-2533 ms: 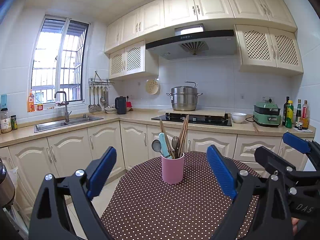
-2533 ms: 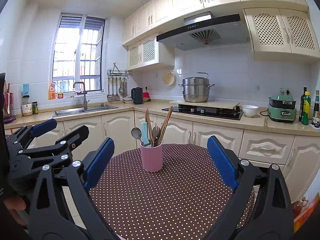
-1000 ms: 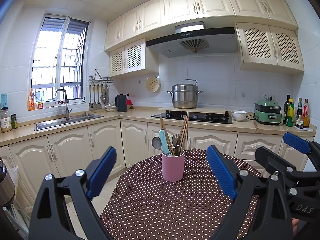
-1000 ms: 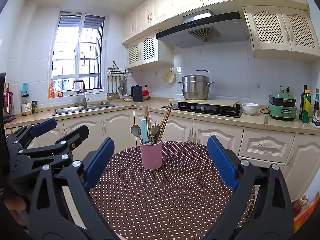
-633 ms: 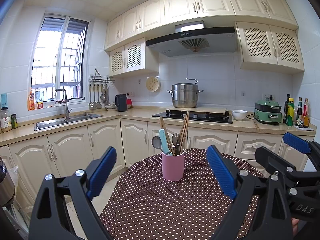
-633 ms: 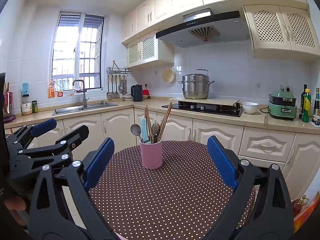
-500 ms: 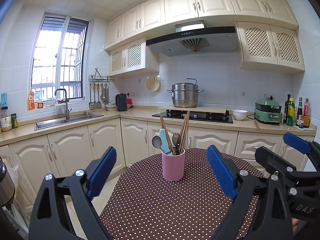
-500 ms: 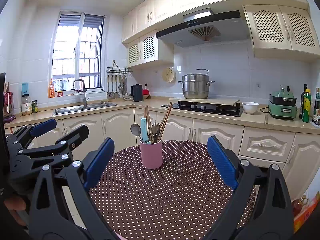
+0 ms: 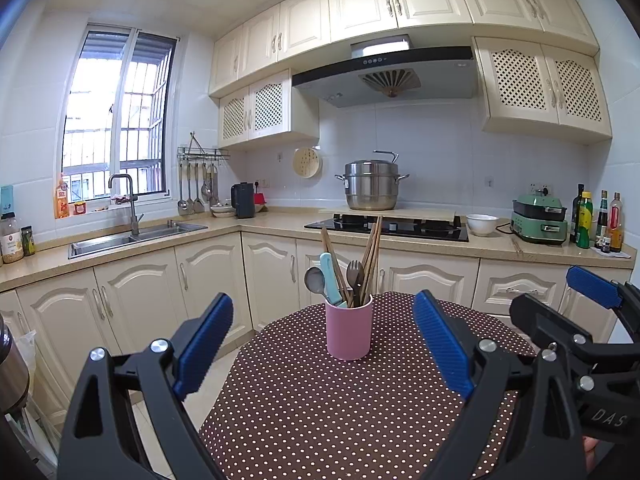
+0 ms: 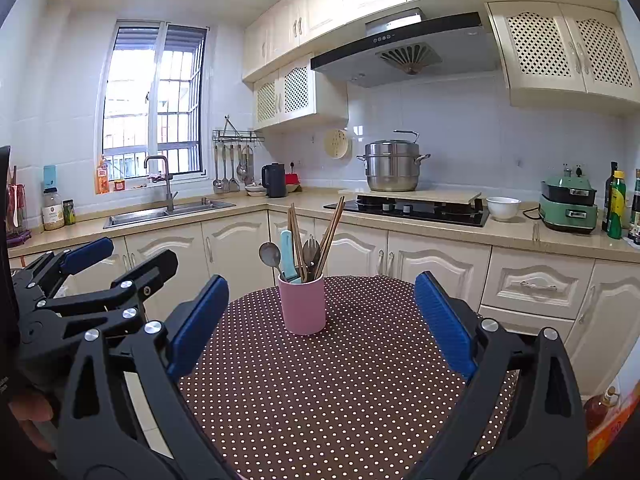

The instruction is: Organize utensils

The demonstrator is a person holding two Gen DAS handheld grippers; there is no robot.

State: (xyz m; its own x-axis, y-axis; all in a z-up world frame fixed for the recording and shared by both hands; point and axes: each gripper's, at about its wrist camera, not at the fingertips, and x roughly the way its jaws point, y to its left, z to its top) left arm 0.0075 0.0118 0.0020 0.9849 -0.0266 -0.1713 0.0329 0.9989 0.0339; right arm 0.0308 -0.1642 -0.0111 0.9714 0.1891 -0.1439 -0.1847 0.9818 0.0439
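Note:
A pink cup (image 9: pixel 349 331) (image 10: pixel 302 305) stands upright near the far edge of a round table with a brown polka-dot cloth (image 9: pixel 340 412) (image 10: pixel 340 392). It holds wooden chopsticks (image 9: pixel 373 248), a metal spoon (image 9: pixel 315 280), a dark fork (image 9: pixel 355 272) and a light-blue handle (image 9: pixel 330 276). My left gripper (image 9: pixel 323 344) is open and empty, well short of the cup. My right gripper (image 10: pixel 322 326) is open and empty too, held beside the left one at the near side of the table.
Cream cabinets and a countertop (image 9: pixel 500 246) run behind the table, with a sink (image 9: pixel 132 236), a hob with a steel pot (image 9: pixel 372 184), a white bowl (image 9: pixel 482 224), a green appliance (image 9: pixel 540 220) and bottles (image 9: pixel 596 220). A hand (image 10: pixel 32 412) holds the left gripper.
Both views have tilted up slightly, so the cup sits a little lower in the frames. Both grippers stay open and empty.

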